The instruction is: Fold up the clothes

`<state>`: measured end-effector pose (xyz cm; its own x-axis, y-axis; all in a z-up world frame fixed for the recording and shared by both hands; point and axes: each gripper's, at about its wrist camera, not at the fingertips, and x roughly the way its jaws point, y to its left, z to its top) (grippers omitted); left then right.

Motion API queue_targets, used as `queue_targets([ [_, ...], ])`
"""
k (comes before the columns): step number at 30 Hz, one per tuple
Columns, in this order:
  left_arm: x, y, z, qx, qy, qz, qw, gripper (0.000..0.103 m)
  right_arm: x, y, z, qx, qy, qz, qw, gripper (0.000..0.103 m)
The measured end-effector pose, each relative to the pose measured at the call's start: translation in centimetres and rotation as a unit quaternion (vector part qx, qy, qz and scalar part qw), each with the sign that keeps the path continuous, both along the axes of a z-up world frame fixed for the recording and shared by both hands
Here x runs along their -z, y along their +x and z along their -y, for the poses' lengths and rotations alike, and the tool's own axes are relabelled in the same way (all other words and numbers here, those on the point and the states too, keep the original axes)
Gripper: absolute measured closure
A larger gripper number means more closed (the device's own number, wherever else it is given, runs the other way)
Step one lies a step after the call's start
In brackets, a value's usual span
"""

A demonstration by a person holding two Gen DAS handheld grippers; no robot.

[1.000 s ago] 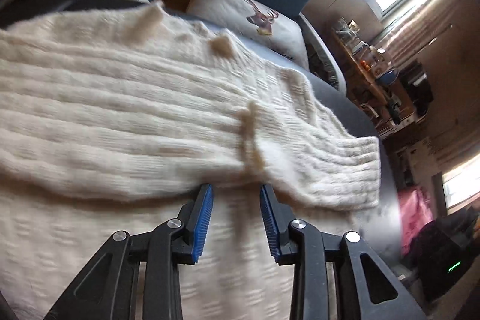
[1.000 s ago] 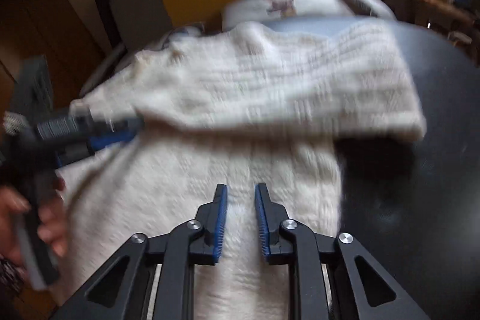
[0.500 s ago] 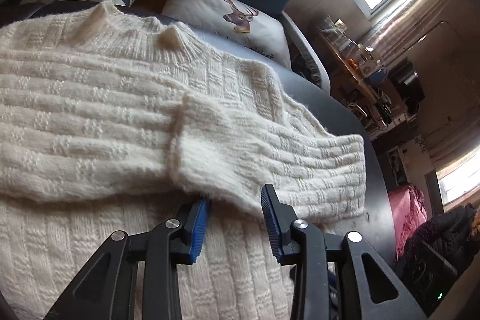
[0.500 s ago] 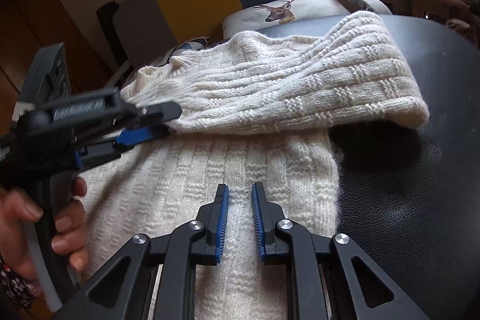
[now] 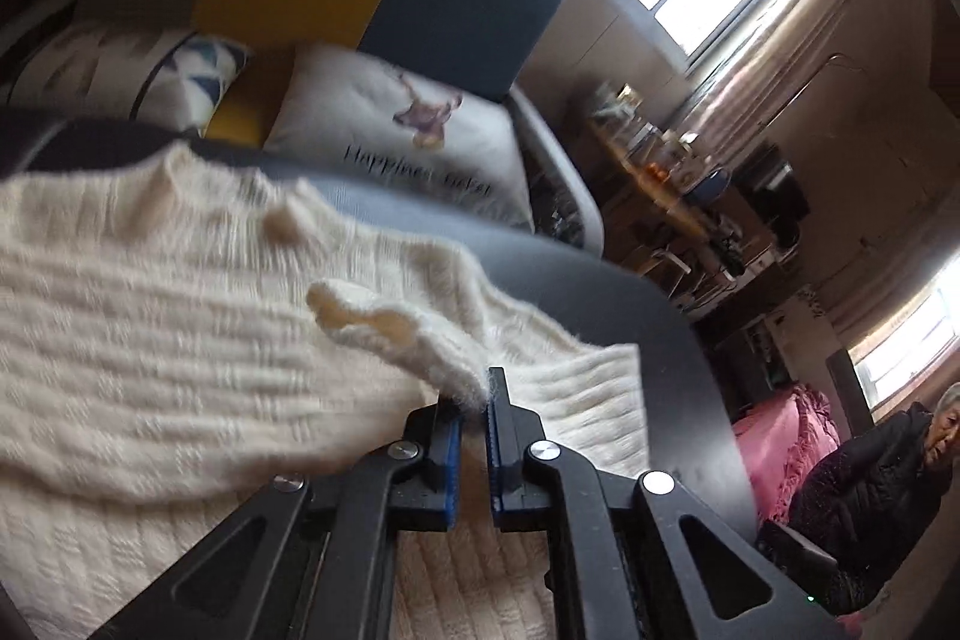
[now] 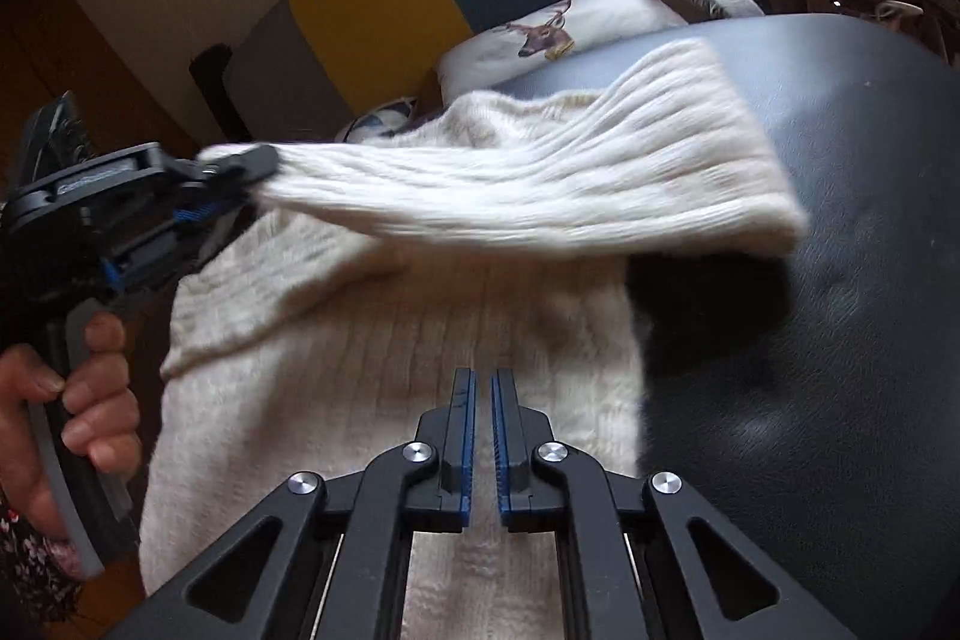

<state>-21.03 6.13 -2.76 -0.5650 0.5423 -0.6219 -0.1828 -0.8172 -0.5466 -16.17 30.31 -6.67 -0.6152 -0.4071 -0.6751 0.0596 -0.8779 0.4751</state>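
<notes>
Above the sweater (image 6: 390,340), left gripper (image 5: 474,400) pinches the sleeve edge (image 5: 444,358).

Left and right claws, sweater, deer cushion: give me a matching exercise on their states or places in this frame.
Things:
1. left claw
2. right claw
3. cream sweater
4. deer cushion

States or places:
A. on the chair, behind the dark surface
B. closed, holding nothing
C. spread on the dark surface
D. shut on the sweater's sleeve cuff, lifting it

Pairs: 1-D, 2-B, 3-C, 4-A
</notes>
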Motion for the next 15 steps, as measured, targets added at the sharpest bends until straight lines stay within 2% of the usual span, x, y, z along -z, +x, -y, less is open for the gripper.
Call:
queue_targets([
  [7, -2.8, -1.1, 5.2, -0.035, 0.015, -0.030, 0.9988, 0.097, 0.1, -4.5, -0.1, 0.020, 0.000, 0.016, 1.000, 0.097],
  [12, -1.7, -1.1, 10.0, -0.065, 0.005, -0.022, 0.9976, 0.097, 1.0, -7.7, -0.4, 0.045, -0.005, 0.029, 0.999, 0.097],
  [15, -0.6, -0.8, 12.4, -0.081, -0.006, -0.014, 0.9966, 0.097, 1.1, -8.3, -0.8, 0.069, 0.002, 0.025, 0.997, 0.097],
])
